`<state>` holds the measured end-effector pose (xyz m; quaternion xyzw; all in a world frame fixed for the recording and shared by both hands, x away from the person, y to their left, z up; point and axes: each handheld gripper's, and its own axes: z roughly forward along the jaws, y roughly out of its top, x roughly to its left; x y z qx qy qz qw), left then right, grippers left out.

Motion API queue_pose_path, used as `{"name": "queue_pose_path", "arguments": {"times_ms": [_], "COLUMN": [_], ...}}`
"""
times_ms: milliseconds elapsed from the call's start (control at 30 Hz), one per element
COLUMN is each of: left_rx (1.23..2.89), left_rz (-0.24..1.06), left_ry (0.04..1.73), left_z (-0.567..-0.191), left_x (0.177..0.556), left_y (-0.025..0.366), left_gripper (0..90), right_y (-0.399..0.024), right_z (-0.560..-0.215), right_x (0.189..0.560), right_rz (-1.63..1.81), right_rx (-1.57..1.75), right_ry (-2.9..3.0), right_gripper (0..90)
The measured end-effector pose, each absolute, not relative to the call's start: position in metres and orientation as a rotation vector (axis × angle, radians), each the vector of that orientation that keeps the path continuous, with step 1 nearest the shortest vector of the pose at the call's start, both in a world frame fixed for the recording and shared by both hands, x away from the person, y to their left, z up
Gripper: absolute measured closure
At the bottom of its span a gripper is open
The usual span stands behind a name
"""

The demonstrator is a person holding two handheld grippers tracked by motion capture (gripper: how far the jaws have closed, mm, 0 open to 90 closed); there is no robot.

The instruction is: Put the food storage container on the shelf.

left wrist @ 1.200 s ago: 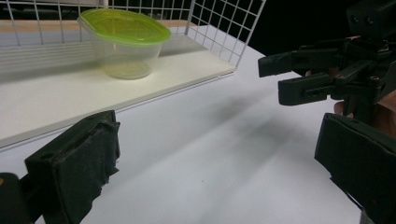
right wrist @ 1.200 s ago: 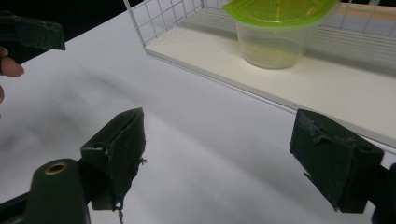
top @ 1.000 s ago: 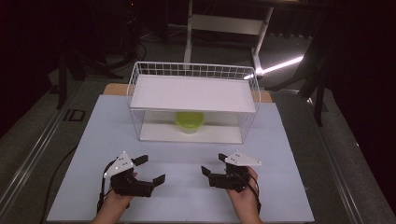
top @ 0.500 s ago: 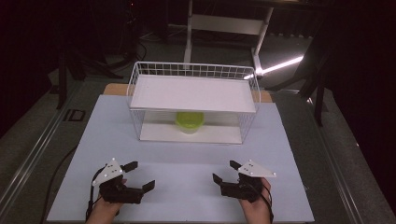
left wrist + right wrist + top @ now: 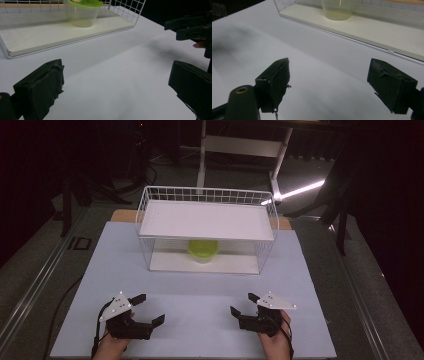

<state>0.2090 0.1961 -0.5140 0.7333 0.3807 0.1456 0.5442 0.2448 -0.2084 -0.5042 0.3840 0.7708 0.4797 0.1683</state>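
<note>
A clear tub with a green lid (image 5: 202, 251) stands on the lower board of a white wire rack (image 5: 207, 195), under its white top shelf (image 5: 207, 220). My left gripper (image 5: 151, 308) rests open near the front left of the white table, well short of the rack. My right gripper (image 5: 242, 303) is open at the front right, its jaws turned inward. In the left gripper view the left gripper (image 5: 116, 85) holds nothing, with the tub (image 5: 81, 12) far ahead and the right gripper (image 5: 190, 25) at the upper right. In the right gripper view the right gripper (image 5: 332, 80) is empty and the tub (image 5: 338, 10) is far ahead.
The white table top (image 5: 200, 285) spreads between the grippers and the rack. Dark floor, a rail at the left (image 5: 30, 290) and a white stand leg (image 5: 202, 150) lie beyond the table's edges.
Both grippers have drawn back toward the front edge and slightly apart since one second ago. Over the last half second they barely moved. Both stayed open.
</note>
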Motion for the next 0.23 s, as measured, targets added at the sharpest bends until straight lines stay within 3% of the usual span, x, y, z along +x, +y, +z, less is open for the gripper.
{"name": "queue_pose_path", "arguments": {"times_ms": [233], "left_rx": [1.749], "left_rz": [0.343], "left_ry": [0.88], "left_z": [-0.5143], "left_x": [0.2069], "left_y": [0.192], "left_gripper": [0.9], "right_y": [-0.2015], "right_z": [-0.506], "right_x": [0.2435], "right_rz": [1.347], "right_rx": [1.046], "right_ry": [2.218], "right_gripper": [17.4]}}
